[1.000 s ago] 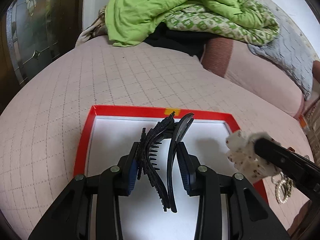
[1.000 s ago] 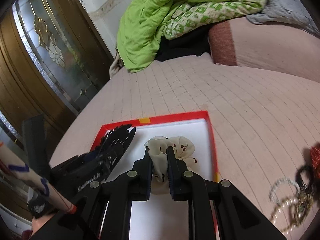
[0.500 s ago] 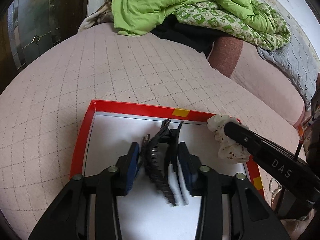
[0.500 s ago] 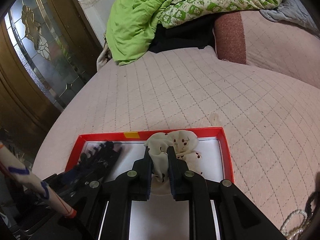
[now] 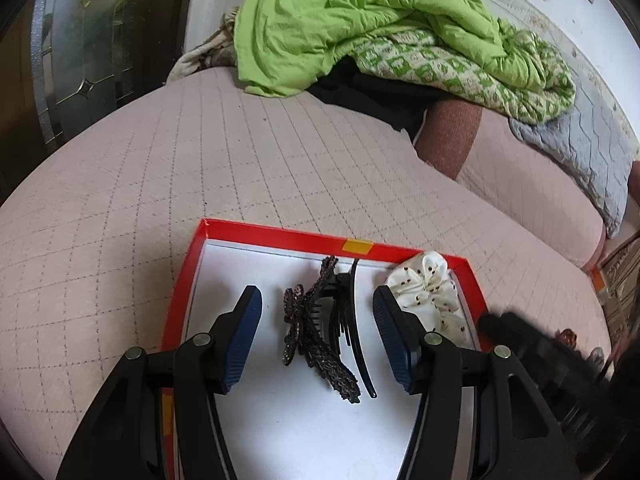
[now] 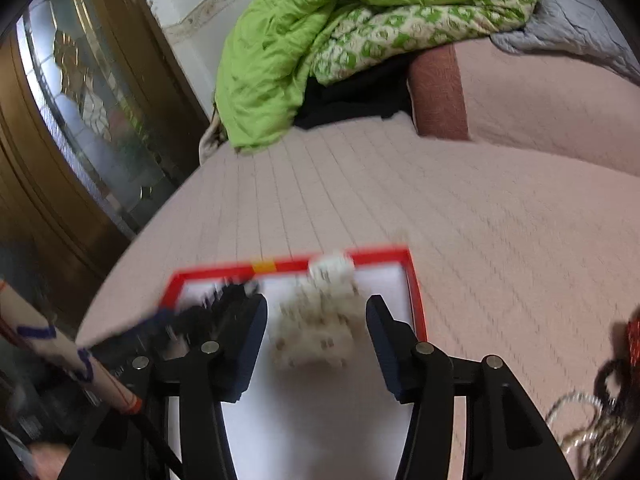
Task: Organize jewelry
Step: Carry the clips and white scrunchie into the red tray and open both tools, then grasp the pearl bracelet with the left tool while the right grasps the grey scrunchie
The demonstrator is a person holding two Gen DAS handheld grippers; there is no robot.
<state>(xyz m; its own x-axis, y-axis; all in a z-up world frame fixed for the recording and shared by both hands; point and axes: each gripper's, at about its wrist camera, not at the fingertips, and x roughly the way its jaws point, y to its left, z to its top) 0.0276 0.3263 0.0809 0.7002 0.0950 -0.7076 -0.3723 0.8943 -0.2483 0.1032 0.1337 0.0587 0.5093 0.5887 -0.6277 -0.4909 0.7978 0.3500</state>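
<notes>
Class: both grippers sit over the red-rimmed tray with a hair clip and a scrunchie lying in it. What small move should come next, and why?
Probably draw both grippers back out of the tray. The left gripper is opening, its pads clear of the black hair clip lying on the tray floor. The right gripper is opening too, with the white scrunchie lying loose between its fingers. More jewelry waits on the bed.

hair clip [image 5: 320, 330] left of scrunchie [image 5: 430, 294], in tray [image 5: 276, 235].

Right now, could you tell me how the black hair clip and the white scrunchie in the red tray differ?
The black hair clip is hard, toothed and dark; the white scrunchie is soft, ruffled cloth with small dark spots. The hair clip lies mid-tray; the scrunchie sits at the red tray's right end. Both lie untouched inside it.
</notes>
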